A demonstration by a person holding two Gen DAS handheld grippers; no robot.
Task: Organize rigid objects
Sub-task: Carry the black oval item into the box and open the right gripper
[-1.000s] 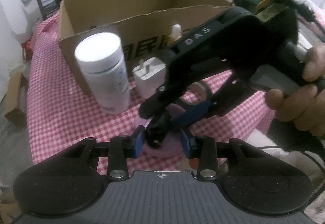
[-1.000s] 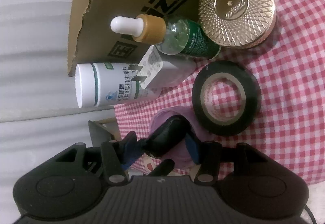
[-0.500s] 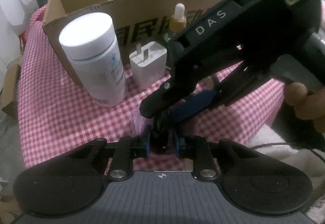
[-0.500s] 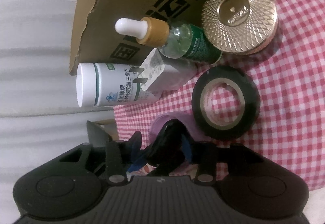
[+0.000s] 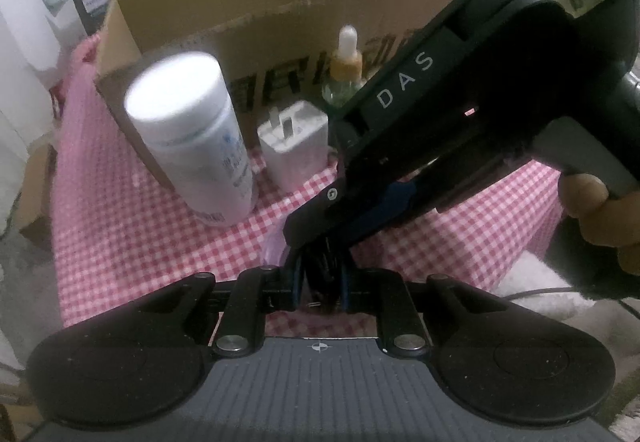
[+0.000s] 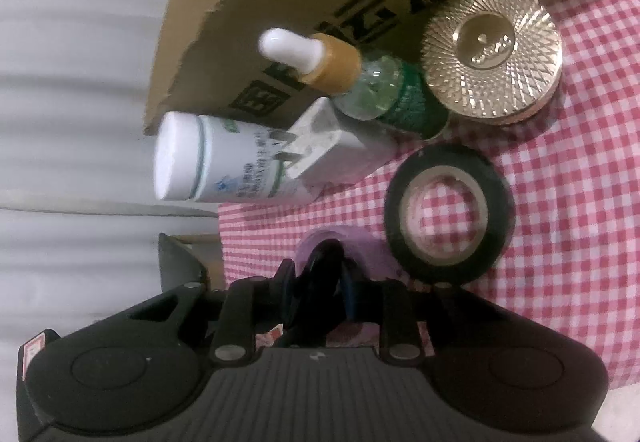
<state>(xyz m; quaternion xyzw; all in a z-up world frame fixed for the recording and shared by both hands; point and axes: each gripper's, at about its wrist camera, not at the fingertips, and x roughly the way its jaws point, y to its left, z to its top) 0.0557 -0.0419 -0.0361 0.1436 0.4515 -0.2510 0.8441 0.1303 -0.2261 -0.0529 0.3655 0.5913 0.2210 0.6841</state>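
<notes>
I have both tongs closed on one black clip: my left tongs [image 5: 320,282] and right tongs [image 6: 320,290] each pinch it, just above a lilac lid [image 6: 360,250] near the surface's front edge. Its long axis I cannot tell. Left to right on the checked surface [image 5: 140,242] stand one white bottle [image 5: 192,137], one white plug adapter [image 5: 296,149] with prongs up, one dropper bottle [image 5: 346,69], all upright against one cardboard box [image 5: 280,9]. One tape roll [image 6: 448,213] and one gold lid [image 6: 492,53] lie flat.
</notes>
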